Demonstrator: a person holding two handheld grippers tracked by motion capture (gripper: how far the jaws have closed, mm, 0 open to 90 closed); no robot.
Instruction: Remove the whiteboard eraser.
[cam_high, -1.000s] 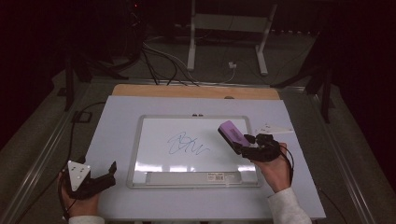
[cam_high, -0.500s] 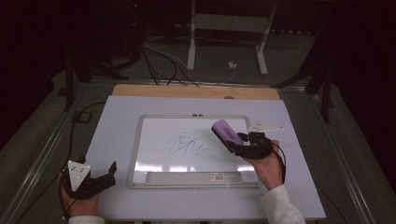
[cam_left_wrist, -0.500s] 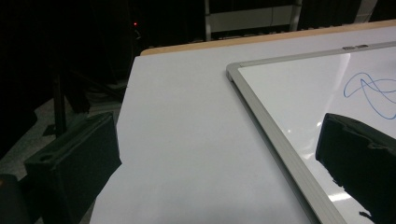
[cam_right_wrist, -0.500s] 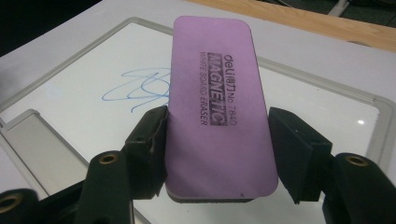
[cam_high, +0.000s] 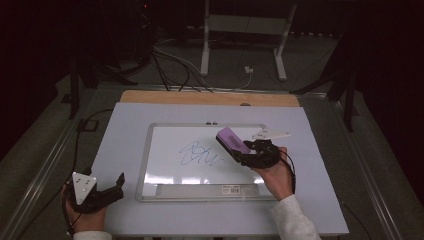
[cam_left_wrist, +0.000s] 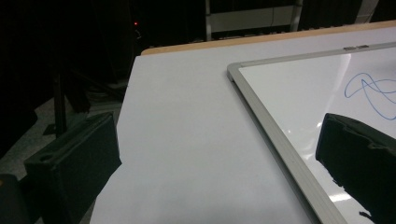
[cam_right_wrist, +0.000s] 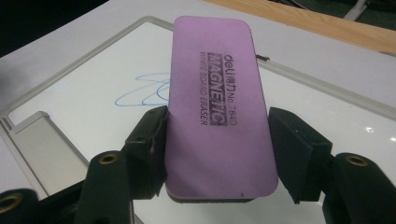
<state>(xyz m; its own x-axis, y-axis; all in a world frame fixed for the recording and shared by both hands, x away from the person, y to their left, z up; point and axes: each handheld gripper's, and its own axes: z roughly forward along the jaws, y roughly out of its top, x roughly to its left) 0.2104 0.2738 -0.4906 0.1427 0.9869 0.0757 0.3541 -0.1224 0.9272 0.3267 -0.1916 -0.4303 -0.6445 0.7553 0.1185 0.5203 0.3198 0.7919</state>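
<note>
Right gripper (cam_high: 248, 156) clamps the eraser (cam_high: 232, 141) above the whiteboard (cam_high: 165, 165) — beside the scribble (cam_high: 199, 154). Left gripper (cam_high: 112, 189) — jaws spread, empty.

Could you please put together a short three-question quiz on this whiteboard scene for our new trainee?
1. True or false: the right tool grips the purple eraser by its two long sides.
2. What colour is the scribble on the whiteboard?
3. Where does the left tool rest? A) on the scribble; B) on the table beside the whiteboard's near left corner; C) on the eraser.

Key
1. True: the jaws press both long edges, in the right gripper view.
2. Blue.
3. B: its jaws stand apart with nothing between them.
</note>
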